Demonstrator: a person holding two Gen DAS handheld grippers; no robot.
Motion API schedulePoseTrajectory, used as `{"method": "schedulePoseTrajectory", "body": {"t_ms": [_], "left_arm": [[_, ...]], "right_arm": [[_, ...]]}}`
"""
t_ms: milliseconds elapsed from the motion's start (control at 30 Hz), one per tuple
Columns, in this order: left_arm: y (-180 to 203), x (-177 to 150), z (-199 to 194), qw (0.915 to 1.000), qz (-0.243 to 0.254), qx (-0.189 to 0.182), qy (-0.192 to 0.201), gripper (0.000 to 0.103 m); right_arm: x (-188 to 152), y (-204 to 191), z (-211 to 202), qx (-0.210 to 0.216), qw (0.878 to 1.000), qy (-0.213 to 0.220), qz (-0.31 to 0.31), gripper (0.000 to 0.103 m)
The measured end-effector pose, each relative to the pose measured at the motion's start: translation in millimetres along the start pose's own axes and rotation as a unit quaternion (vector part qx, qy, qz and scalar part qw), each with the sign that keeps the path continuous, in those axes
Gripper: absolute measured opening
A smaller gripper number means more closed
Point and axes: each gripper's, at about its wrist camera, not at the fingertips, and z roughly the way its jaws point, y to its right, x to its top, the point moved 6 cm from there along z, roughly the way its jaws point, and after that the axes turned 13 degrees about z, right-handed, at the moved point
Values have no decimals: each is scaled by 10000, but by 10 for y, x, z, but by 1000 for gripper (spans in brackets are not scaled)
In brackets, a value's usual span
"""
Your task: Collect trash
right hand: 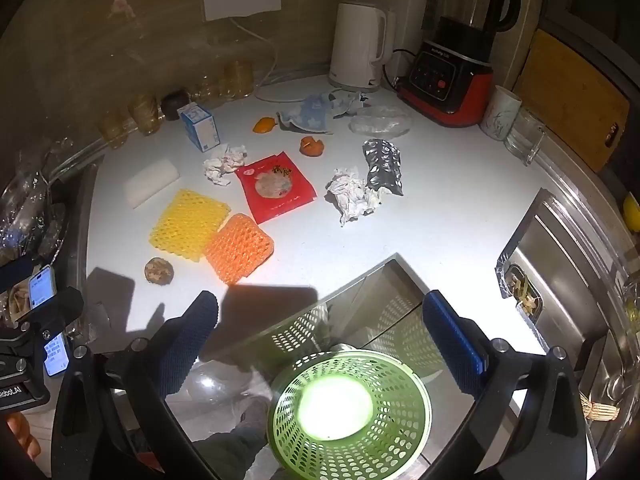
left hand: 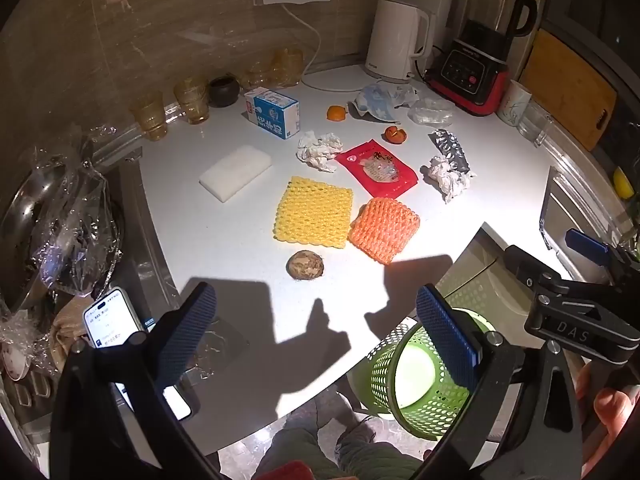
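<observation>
Trash lies on the white counter [left hand: 248,264]: a yellow foam net [left hand: 313,213], an orange foam net [left hand: 384,229], a red wrapper [left hand: 376,167], two crumpled tissues [left hand: 319,149] [left hand: 447,176], a silver blister pack [left hand: 449,147], a brown round scrap [left hand: 305,265] and orange peels [left hand: 336,113]. A green mesh bin [right hand: 349,408] stands on the floor below the counter edge. My left gripper [left hand: 316,332] is open and empty above the near counter. My right gripper [right hand: 320,336] is open and empty above the bin.
A white kettle [left hand: 396,44], a red blender [left hand: 480,56], a milk carton [left hand: 273,112], a white sponge block [left hand: 235,173] and amber glasses [left hand: 191,99] stand at the back. A phone [left hand: 116,320] lies left. A steel sink [right hand: 560,264] is at right.
</observation>
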Motion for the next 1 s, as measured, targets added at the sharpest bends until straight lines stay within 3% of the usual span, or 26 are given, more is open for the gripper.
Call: {"method": "schedulePoseTrajectory", "body": {"t_ms": [1000], "left_arm": [[-39,-79,29,10000,-26,-15,-75,96]], "right_arm": [[-6,-1,-9,-20,10000,11,-24,101]]}}
